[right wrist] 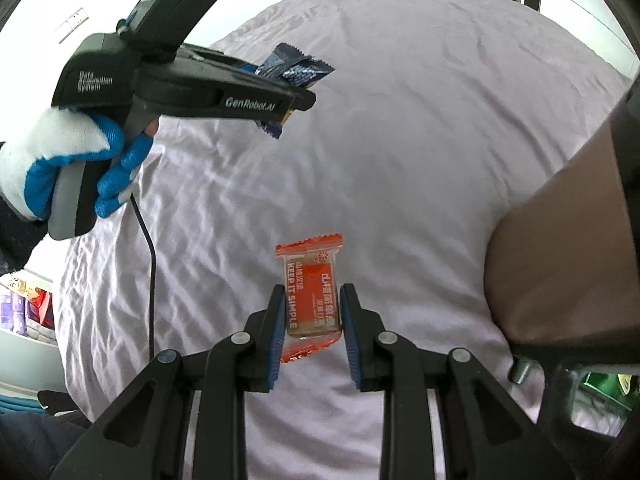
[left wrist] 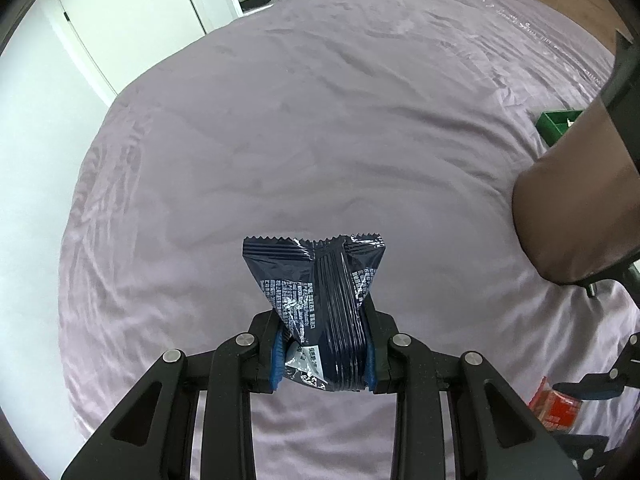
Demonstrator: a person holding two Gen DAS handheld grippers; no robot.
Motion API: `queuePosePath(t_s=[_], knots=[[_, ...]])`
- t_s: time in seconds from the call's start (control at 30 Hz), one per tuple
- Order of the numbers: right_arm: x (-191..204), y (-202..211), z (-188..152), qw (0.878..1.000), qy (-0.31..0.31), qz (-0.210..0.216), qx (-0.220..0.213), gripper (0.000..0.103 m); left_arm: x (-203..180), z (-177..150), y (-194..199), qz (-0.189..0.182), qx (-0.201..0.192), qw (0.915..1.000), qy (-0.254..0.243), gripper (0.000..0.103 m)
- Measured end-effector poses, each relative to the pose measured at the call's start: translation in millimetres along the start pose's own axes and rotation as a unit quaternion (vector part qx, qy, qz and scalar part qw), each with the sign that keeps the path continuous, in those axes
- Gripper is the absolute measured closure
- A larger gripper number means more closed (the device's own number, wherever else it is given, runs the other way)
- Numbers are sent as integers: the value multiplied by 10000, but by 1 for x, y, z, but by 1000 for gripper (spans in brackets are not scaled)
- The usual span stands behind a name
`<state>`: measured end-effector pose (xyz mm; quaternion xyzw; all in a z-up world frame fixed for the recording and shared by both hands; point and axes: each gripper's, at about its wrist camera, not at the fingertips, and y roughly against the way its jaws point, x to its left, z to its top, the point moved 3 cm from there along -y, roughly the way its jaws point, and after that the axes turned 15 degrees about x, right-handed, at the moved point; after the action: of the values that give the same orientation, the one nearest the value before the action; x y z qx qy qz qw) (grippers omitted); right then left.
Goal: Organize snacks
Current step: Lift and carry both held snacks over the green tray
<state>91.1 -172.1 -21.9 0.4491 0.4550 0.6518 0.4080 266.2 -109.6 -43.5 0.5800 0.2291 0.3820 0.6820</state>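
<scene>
the left gripper (left wrist: 324, 356) pinches the dark blue snack packet (left wrist: 320, 292) by its lower half, clear of the bed sheet (left wrist: 320, 120) for carrying. the right gripper (right wrist: 312, 312) clamps the orange snack bar (right wrist: 310, 292) across its width; both appear bound for the green box (left wrist: 558, 122), partly hidden at the right

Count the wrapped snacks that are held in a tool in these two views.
2. The dark blue snack packet is clamped in the left tool; the orange snack bar is between the right tool's fingers. More may lie out of view.
</scene>
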Motion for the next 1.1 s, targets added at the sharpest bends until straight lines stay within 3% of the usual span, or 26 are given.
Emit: queuePosePath(t_s=[0.67, 1.1], knots=[[2, 40, -54, 9998, -129, 166, 0, 48, -33, -29, 22, -170, -4, 9998, -105, 77], [-36, 68, -128, 9971, -730, 132, 160, 48, -117, -86, 39, -381, 368, 9928, -1076, 77]])
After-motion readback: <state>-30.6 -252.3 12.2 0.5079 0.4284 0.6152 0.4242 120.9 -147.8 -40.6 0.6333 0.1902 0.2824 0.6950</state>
